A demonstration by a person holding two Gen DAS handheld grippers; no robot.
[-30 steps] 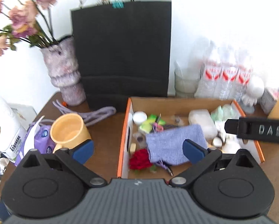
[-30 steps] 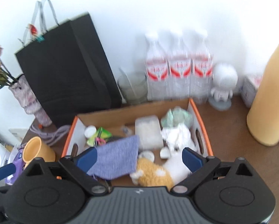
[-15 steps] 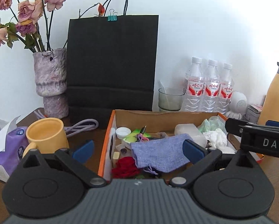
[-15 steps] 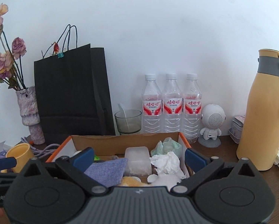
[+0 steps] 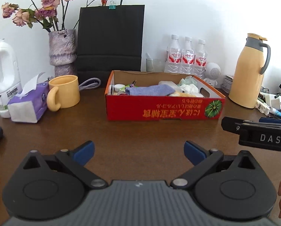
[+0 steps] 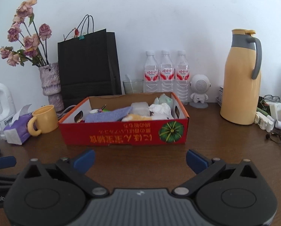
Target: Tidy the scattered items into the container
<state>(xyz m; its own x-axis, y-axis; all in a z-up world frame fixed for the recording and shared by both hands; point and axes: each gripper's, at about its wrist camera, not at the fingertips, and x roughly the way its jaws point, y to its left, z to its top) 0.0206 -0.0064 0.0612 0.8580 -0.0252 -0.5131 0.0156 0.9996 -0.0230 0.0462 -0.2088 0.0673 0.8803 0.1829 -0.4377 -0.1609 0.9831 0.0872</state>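
Observation:
A red cardboard box [image 5: 165, 108] [image 6: 125, 133] stands mid-table, holding a blue-grey cloth [image 5: 150, 90] [image 6: 107, 115], crumpled white tissue [image 6: 160, 108], an orange plush [image 6: 135, 117] and other small items. My left gripper [image 5: 139, 151] is open and empty, low over the bare wood well in front of the box. My right gripper [image 6: 140, 159] is likewise open and empty, just short of the box's front wall. In the left wrist view the right gripper's body shows at the right edge; the left gripper's blue fingertip [image 6: 3, 162] shows at the right view's left edge.
Left of the box stand a yellow mug [image 5: 65, 92] [image 6: 44, 120], a purple tissue pack [image 5: 27, 105] and a white jug [image 5: 3, 69]. Behind are a vase of dried roses [image 5: 62, 52], a black paper bag [image 5: 110, 39], water bottles [image 6: 166, 73] and a white robot figure [image 6: 199, 90]. A yellow thermos [image 6: 241, 79] and cables sit right.
Both grippers have drawn back from above the box toward the table's near side and dropped lower. They stayed open and empty; the box's red front wall now shows.

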